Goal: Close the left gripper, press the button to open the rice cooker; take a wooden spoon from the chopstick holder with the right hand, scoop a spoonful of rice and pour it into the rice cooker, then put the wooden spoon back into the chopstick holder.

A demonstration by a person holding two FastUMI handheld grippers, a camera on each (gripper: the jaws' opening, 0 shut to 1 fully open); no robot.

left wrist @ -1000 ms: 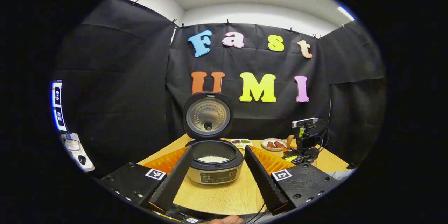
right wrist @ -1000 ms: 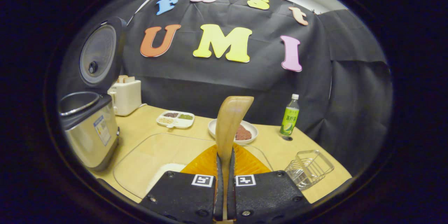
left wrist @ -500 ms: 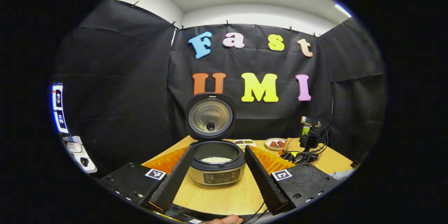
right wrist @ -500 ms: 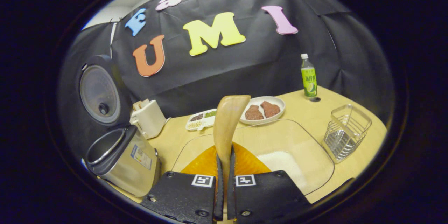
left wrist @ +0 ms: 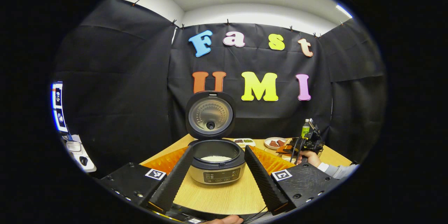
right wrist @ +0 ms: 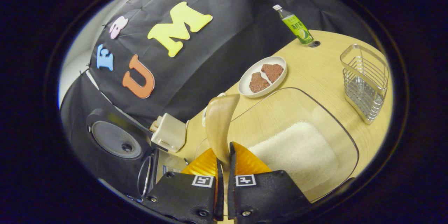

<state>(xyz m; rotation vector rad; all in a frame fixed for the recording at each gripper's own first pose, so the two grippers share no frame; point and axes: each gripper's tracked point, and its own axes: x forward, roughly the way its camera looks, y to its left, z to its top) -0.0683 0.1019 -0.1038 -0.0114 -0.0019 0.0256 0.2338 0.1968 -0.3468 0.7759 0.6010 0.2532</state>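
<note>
The rice cooker [left wrist: 217, 173] stands open in the left gripper view, lid [left wrist: 210, 115] upright and white rice [left wrist: 214, 159] in the pot. My left gripper [left wrist: 218, 149] is open, its fingers framing the cooker from the near side without touching it. My right gripper [right wrist: 224, 152] is shut on the handle of the wooden spoon [right wrist: 217, 124], rolled to one side above a glass dish [right wrist: 316, 106] that holds a heap of rice [right wrist: 297, 150]. The wire chopstick holder [right wrist: 365, 82] stands beyond the dish. From the left gripper view, the right gripper [left wrist: 303, 143] sits low at the table's right, held by a hand [left wrist: 308, 157].
A plate of brown meat pieces [right wrist: 262, 76], a green bottle [right wrist: 295, 26] and a white toaster [right wrist: 168, 133] stand along the back of the wooden table [right wrist: 322, 66]. The cooker body [right wrist: 157, 168] is at the left of the right gripper view. A small divided dish [left wrist: 244, 142] lies behind the cooker.
The right gripper has rolled and dropped lower over the glass dish with the spoon held. In the left gripper view it has moved right and down. The left gripper has barely moved.
</note>
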